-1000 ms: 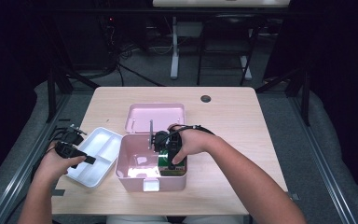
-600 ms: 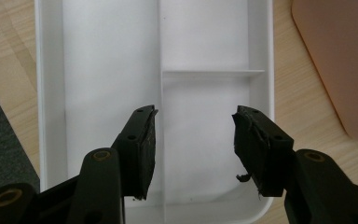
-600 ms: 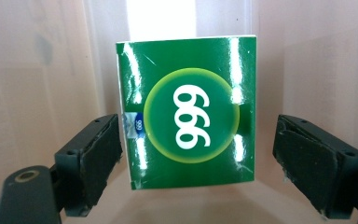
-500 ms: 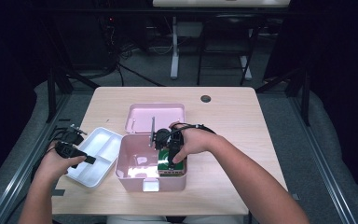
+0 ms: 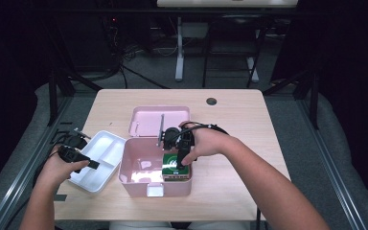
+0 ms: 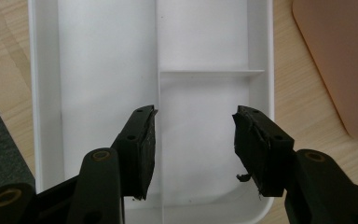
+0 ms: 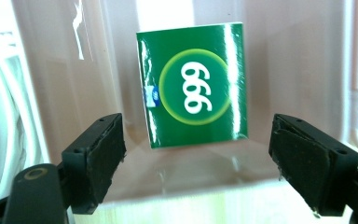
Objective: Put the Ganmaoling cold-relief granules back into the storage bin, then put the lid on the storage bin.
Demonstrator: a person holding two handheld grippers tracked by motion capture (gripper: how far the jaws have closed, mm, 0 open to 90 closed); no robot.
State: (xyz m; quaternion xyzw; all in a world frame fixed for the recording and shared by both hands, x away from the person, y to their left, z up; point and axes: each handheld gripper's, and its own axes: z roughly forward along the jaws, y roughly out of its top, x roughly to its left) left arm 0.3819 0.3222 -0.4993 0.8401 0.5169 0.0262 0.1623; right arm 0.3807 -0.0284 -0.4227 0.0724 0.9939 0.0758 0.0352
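Note:
A green packet marked 999 [image 7: 195, 84] lies on the floor of the open pink box [image 5: 139, 182], at its right side [image 5: 175, 165]. My right gripper [image 7: 198, 154] hangs over the box's near rim, open, with the packet ahead of its jaws and apart from them. In the high view the right gripper [image 5: 181, 160] reaches down into the box. My left gripper [image 6: 193, 140] is open above the white divided tray [image 6: 107, 70], holding nothing; in the high view the left gripper [image 5: 90, 164] sits over the tray [image 5: 103, 146] at the left.
The pink box's lid [image 5: 148, 120] lies open flat behind it. The tray stands against the box's left side, near the table's left edge [image 5: 84, 122]. A round cable hole [image 5: 211, 101] is at the back of the table.
My right gripper has drawn back a little toward the box's near right side; the green packet stays on the box floor. The left hand has not moved.

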